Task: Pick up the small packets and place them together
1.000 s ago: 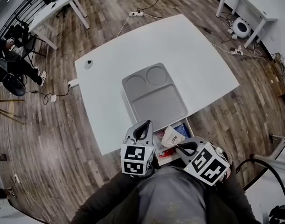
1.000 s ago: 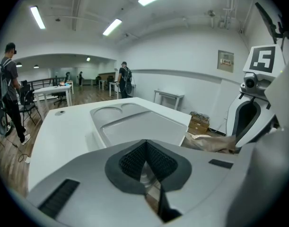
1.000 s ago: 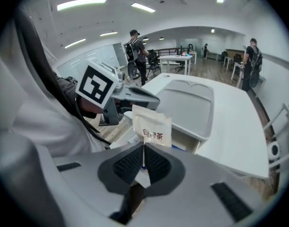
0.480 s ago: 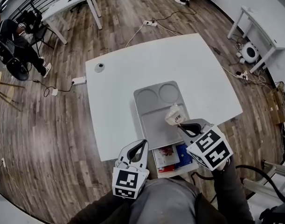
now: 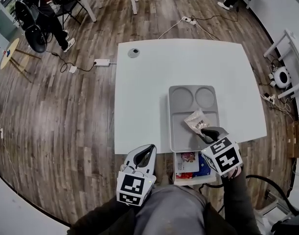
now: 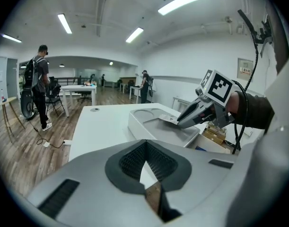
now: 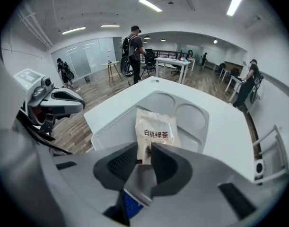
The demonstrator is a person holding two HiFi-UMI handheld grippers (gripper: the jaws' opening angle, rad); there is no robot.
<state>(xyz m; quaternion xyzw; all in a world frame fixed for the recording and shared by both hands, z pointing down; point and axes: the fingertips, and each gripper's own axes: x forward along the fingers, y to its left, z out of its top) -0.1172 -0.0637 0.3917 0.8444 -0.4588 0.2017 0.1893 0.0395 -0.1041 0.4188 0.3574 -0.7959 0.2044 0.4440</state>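
A pale small packet (image 5: 196, 121) with dark print lies in the large compartment of the grey tray (image 5: 174, 131) on the white table. My right gripper (image 5: 204, 131) points down at the packet's near end. Its jaws have just been opening, and in the right gripper view they stand a little apart, open, with the packet (image 7: 155, 131) end between them (image 7: 144, 150). More packets, red-white (image 5: 187, 160) and blue, lie in an open drawer below the table's front edge. My left gripper (image 5: 149, 148) hangs off the table's front left, shut and empty (image 6: 145, 145).
A small round object (image 5: 134, 52) sits at the table's far left corner. A power strip (image 5: 101, 62) and cables lie on the wooden floor. A person and chairs (image 5: 36, 13) stand at far left. The tray's two round wells (image 5: 194, 97) hold nothing.
My right gripper carried the packet from over the drawer onto the tray, where it now lies, and its jaws parted. My left gripper drew back left, away from the drawer.
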